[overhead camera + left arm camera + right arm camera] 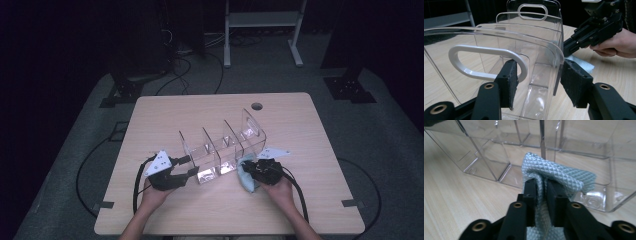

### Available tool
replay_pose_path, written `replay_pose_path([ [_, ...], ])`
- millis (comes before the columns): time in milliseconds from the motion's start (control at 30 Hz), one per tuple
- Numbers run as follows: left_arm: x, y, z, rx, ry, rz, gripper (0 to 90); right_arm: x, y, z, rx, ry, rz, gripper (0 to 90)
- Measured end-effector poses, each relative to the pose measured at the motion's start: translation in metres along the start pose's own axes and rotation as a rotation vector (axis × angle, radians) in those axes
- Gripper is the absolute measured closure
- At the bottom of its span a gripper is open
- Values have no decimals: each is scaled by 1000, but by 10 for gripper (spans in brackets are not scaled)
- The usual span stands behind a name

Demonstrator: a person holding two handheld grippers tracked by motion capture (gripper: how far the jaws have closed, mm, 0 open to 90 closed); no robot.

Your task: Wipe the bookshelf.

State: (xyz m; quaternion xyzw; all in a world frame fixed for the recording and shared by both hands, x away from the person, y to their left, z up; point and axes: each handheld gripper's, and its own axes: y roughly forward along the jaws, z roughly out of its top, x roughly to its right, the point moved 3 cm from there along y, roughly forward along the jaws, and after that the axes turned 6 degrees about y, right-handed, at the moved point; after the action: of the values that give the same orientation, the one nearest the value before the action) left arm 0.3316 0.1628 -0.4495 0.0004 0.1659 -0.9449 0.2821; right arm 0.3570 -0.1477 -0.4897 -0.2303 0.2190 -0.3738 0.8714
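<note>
A wooden counter (165, 115) carries a clear plastic divider rack (222, 147) near its middle. The left tongs (537, 83) stand wide open astride the rack's near end wall. The right tongs (541, 191) are clamped on a blue-grey cloth (564, 176) against the rack's side.

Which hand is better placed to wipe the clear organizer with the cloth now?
The right. The right gripper is shut on the blue-grey cloth, right beside the clear organizer. The left gripper is open, its jaws astride the organizer's end wall.
</note>
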Motion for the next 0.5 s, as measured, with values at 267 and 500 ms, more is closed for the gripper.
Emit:
replay_pose_path([
  [267,-1,1,-1,-10,-10,-5,511,9,10,2,-8,33,15,699],
  [500,-1,5,2,1,-18,3,469,11,16,-3,-38,22,18,839],
])
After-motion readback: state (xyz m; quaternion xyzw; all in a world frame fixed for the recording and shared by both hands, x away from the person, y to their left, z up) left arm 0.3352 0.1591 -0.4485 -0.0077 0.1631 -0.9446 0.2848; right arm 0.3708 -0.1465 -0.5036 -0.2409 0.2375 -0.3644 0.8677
